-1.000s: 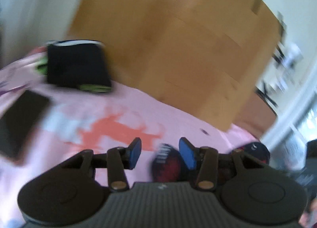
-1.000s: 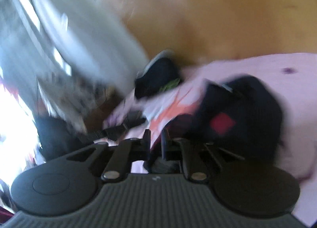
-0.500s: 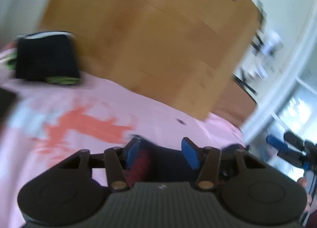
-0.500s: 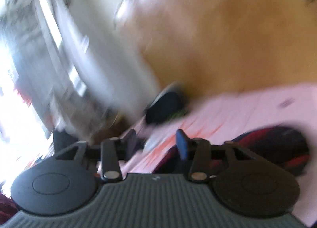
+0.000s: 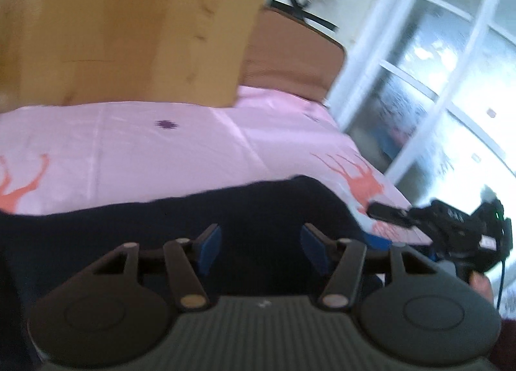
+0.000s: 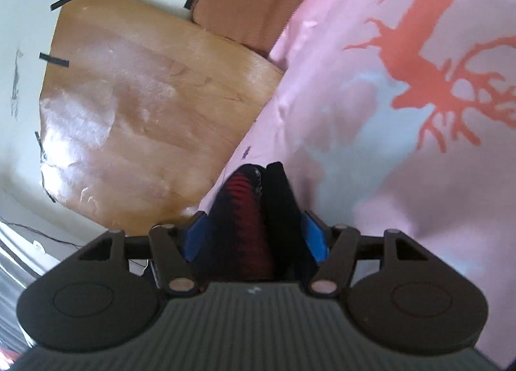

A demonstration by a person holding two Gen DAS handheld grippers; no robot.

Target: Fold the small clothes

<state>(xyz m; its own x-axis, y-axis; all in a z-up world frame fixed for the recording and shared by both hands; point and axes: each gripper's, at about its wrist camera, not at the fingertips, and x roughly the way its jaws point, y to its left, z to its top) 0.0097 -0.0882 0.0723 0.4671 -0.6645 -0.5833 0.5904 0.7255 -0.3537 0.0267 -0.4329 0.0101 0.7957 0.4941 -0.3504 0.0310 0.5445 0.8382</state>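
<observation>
Dark garment [image 5: 200, 229] between spread left gripper [image 5: 261, 250] jaws; bunched black-red fabric [image 6: 254, 219] fills parted right gripper [image 6: 256, 238]; pink deer-print sheet [image 6: 387, 113], wooden headboard [image 6: 145, 113] beyond; no legible writing

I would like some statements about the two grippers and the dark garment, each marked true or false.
1. The left gripper is open. True.
2. The right gripper has nothing between its pads. False: bunched dark garment, partly red, sits between them.
3. The sheet is plain white. False: it is pink with an orange print.
4. A wooden board stands behind the bed. True.
5. The left gripper clamps the garment. False: its pads stand apart over the cloth.
</observation>
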